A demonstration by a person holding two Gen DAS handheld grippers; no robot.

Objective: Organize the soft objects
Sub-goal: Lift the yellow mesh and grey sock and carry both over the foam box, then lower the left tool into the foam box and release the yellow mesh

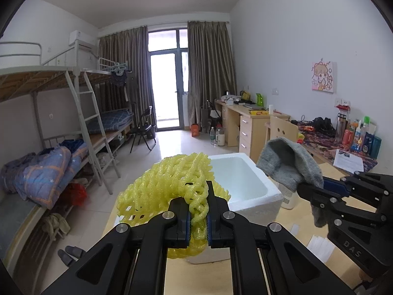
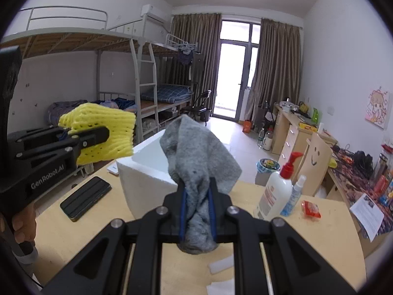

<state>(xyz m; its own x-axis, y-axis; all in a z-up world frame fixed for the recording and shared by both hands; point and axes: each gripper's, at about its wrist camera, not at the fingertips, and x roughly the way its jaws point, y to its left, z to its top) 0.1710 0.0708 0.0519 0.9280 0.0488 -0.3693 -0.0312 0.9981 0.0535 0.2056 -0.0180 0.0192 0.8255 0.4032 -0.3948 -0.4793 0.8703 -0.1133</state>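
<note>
Hanging above the table (image 2: 73, 241), both grippers have something soft in their grasp. The left gripper (image 1: 198, 191) is clamped on a yellow foam net (image 1: 169, 186), its blue pads pinching a twisted strand while the rest of the net bulges out to the left, in the air just before the near left corner of the white foam box (image 1: 245, 179). The right gripper (image 2: 197, 189) is clenched on a grey sock (image 2: 196, 152), which stands up between the fingers and flops over at the top, with its lower end hanging under the jaws. From the right wrist view the sock is held in front of the box, which sits open on the table. A black phone (image 2: 85, 198) lies flat left of the box. To the right stand a pump bottle (image 2: 277, 191) and a small spray bottle (image 2: 293, 196), touching side by side, with a red packet (image 2: 311, 209) just beside them.
</note>
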